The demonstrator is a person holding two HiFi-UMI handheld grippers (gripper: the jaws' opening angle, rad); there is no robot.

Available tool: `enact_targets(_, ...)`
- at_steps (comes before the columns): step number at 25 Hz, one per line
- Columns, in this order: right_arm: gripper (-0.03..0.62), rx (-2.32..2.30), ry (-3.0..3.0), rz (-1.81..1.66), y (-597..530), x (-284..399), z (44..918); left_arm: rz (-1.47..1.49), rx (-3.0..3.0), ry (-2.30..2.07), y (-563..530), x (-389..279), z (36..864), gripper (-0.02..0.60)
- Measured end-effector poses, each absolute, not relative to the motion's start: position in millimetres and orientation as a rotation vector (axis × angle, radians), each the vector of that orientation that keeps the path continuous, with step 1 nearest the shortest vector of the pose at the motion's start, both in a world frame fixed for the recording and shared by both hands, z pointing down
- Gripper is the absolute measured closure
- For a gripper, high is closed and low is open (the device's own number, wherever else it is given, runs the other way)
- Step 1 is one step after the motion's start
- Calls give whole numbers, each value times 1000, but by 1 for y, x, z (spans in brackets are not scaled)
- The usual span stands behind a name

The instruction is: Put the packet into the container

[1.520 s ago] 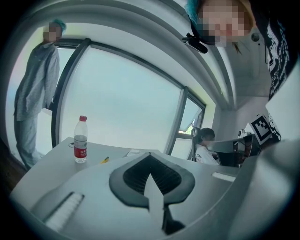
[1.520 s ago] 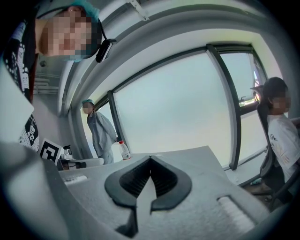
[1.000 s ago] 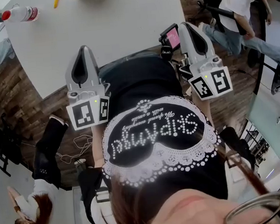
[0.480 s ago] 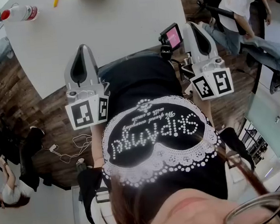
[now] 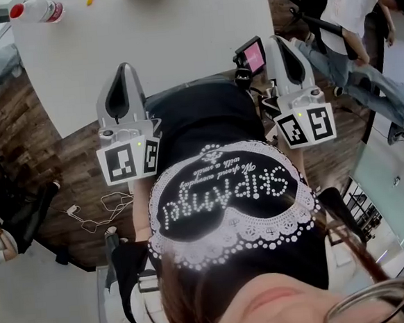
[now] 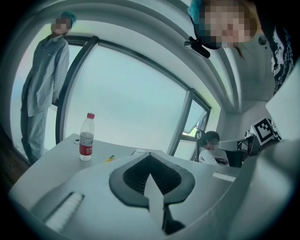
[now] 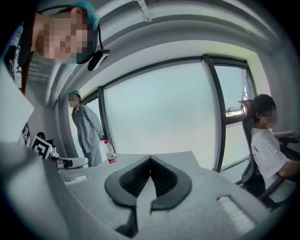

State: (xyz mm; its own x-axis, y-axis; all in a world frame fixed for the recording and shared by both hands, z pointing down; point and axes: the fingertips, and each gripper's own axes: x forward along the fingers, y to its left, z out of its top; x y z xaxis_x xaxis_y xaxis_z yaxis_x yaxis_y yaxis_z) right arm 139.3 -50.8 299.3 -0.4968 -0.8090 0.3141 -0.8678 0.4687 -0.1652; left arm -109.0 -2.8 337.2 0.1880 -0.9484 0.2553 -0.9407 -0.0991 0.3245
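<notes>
Neither gripper has shifted: left gripper (image 5: pixel 123 67) and right gripper (image 5: pixel 277 40) hover, jaws closed, empty. No packet shows; the table (image 5: pixel 178 34) lies ahead of both.

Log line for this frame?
left hand-held gripper: shut, empty | right hand-held gripper: shut, empty | packet: not visible | red-capped clear plastic bottle: upright

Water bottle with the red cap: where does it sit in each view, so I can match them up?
Head view: bottle at the top left corner, on the white table.
Left gripper view: bottle upright, left of centre.
Right gripper view: bottle small, left of centre.
Shared landmark: the white table.
</notes>
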Motion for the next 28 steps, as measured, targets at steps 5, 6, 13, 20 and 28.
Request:
enact_targets(5,599,1453,-2527,450,-50,137,299,-31,2049,-1785,-1,-111,337,578)
enact_targets(6,599,1453,-2527,451,-50,137,299,-31,2046,-1786,-1,-112,337,578)
enact_targets(13,599,1472,-2514,446,-52,144,295,-32,2015,-1801,4,-115,338,578)
enact_targets(20,599,1491,-2499,440,-53,149,293,-35,1999,-1812,4,-116,339,578)
enact_targets(28,599,1504,-2499,440,-51,152,291,-38,2008,-1823,4,-115,336,578)
